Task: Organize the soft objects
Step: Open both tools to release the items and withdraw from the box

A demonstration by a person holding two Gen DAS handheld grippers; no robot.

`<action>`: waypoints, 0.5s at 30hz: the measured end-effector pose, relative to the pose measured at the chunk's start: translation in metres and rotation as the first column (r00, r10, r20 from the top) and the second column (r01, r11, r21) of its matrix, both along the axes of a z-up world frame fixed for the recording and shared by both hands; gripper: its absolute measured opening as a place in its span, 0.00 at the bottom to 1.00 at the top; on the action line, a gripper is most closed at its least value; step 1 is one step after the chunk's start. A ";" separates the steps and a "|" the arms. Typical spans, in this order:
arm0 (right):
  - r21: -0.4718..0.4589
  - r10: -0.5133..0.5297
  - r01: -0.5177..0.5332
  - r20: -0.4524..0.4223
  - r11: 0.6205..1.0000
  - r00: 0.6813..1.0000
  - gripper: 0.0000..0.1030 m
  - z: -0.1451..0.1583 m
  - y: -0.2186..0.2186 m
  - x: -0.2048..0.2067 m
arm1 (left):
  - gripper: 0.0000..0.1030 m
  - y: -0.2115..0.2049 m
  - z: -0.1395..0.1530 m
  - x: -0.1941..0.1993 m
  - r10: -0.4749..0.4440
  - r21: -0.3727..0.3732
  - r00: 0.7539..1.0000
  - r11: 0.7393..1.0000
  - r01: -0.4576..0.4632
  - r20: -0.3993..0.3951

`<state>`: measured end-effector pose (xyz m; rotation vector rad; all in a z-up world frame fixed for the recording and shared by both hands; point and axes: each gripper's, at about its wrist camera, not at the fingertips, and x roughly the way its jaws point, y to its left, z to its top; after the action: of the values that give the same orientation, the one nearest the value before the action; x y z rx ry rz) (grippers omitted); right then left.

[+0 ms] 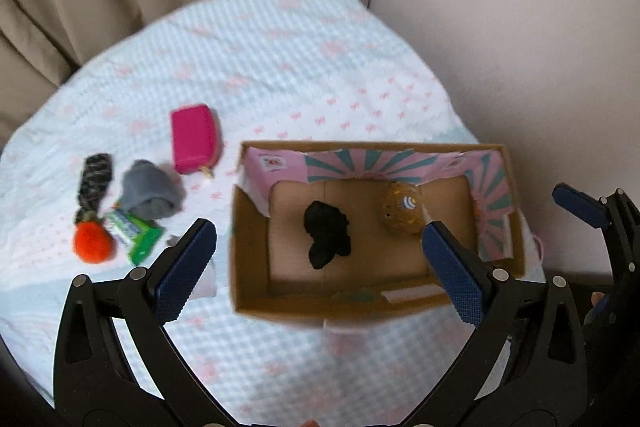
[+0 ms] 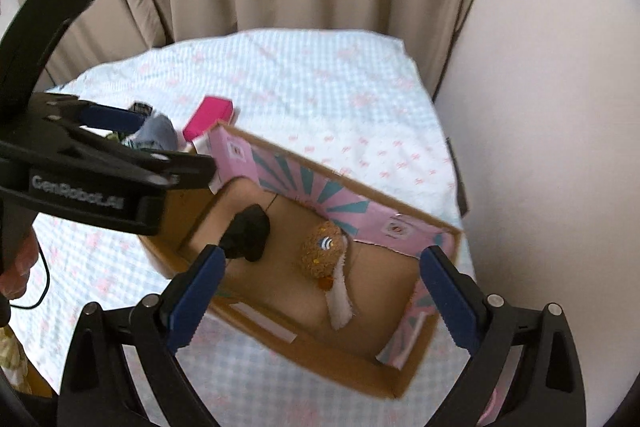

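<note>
hovering over the cardboard box [image 1: 256, 259] at frame centre, you had the left gripper [image 1: 316, 247] and right gripper [image 2: 320, 291] both spread apart, empty. black plush [image 1: 327, 239] and brown plush [image 1: 402, 209] sat inside; the orange pompom [image 1: 93, 242] and grey sock [image 1: 150, 189] waited mid-left, so you needed to pinch each at its bulk.

The bed [image 1: 248, 67] is covered by a pale blue and white checked cloth with small pink bows, and is bounded by beige curtains and a plain wall. Directly on it: an open brown cardboard box [image 1: 248, 247] with pink and teal printed inner flaps, toward the wall side. Beside the box, apart from it, a bright pink rectangular zip pouch [image 1: 194, 139]. Near that, clustered and touching: a grey folded fabric piece [image 1: 150, 189], a black-and-white speckled knitted strip [image 1: 94, 177], an orange fuzzy ball [image 1: 92, 241], and a green and white packet [image 1: 138, 237].
</note>
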<state>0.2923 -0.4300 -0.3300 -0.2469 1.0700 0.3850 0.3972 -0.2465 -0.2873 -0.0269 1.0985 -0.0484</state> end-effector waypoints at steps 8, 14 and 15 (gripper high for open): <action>0.007 -0.153 0.153 0.023 0.988 0.988 0.94 0.069 -0.003 -0.035 | 1.00 0.027 0.083 -0.070 -0.010 -0.010 0.990 1.000 0.012 0.139; 0.053 -0.260 0.257 0.058 0.965 0.964 0.94 0.122 0.002 -0.076 | 1.00 0.054 0.131 -0.128 -0.010 -0.027 0.973 0.999 0.017 0.231; 0.055 -0.280 0.277 0.068 0.959 0.958 0.94 0.130 0.005 -0.084 | 1.00 0.059 0.137 -0.138 -0.010 -0.028 0.969 0.999 0.017 0.246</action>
<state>0.2084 -0.4248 -0.2004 -0.0673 1.0045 0.1446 0.2597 -0.1877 -0.1503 -0.0394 0.8494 -0.0786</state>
